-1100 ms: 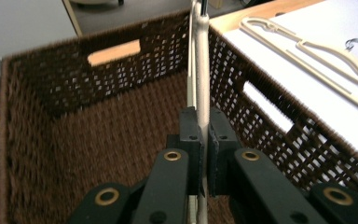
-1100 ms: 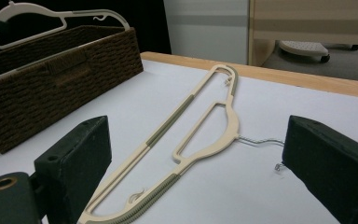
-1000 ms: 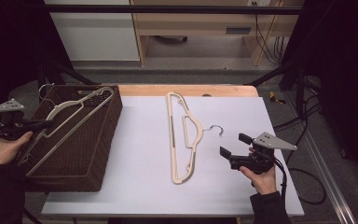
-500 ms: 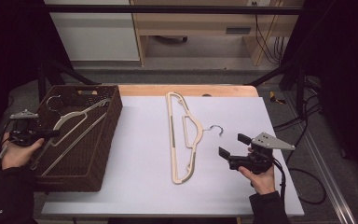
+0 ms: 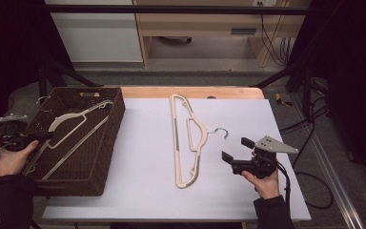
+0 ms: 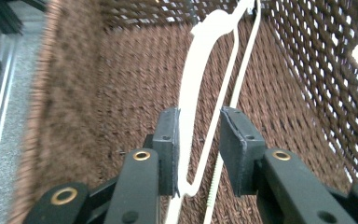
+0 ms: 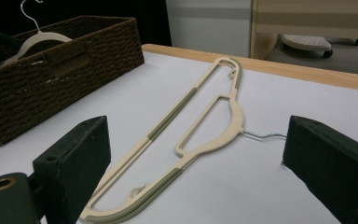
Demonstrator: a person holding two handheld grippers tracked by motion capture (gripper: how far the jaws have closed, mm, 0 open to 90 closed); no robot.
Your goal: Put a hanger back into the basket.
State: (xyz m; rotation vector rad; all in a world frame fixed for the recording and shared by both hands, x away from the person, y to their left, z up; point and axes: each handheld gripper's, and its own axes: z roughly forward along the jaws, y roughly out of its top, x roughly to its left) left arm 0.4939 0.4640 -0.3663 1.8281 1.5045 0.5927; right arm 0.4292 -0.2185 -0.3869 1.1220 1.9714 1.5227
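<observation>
Left hand-held gripper [image 5: 42,137] at the wicker basket [image 5: 109,143], a hanger just loosed between its jaws.

The white hanger [image 6: 200,88] lies inside the basket, its hook [image 5: 40,99] poking over the far left corner (the left gripper view is somewhat blurred, so contact is hard to judge). The jaws have just been opening and stand slightly apart around the hanger's arm, apparently not pressing it. Right of the basket, a cream hanger [image 5: 187,138] lies flat on the desk [image 5: 143,191]; further right, the right hand-held gripper [image 5: 234,149] stands wide open and empty.
</observation>
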